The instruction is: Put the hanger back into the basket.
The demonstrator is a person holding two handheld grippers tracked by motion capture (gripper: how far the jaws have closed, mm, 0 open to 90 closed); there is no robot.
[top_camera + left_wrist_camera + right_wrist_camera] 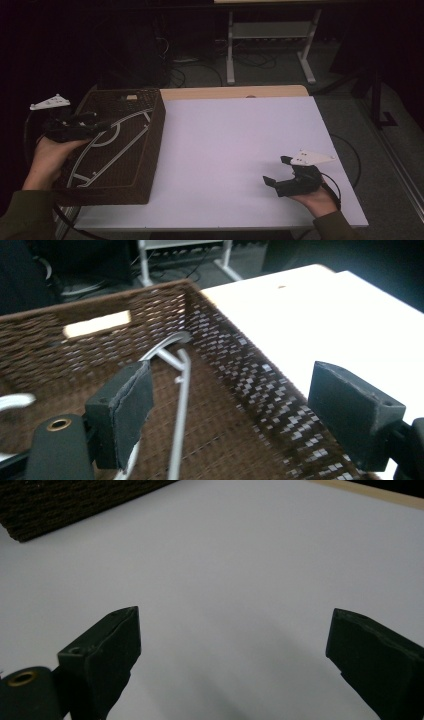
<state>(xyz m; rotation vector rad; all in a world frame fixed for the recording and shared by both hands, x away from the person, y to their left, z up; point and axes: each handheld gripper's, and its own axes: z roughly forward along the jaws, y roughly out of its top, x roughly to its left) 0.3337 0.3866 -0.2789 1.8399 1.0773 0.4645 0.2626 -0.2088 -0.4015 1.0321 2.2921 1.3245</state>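
A dark brown woven basket (156, 137) stands on the left end of the white table (240, 135). White wire hangers (118, 146) lie inside it. My left gripper (97, 121) hovers over the basket's left side, open, pointing right across it. In the left gripper view its jaws (235, 415) stand wide apart above a hanger (180, 405), touching nothing; the basket's wall (240, 370) runs between them. My right gripper (276, 170) is open near the table's front right, just above the bare top. Its jaws (230, 665) hold nothing, and the basket's corner (60, 505) shows far off.
A strip of wooden tabletop (235, 92) shows beyond the white sheet. Behind the table stand the white legs of another desk (230, 50), with cables on the floor (200, 65). The room around is dark.
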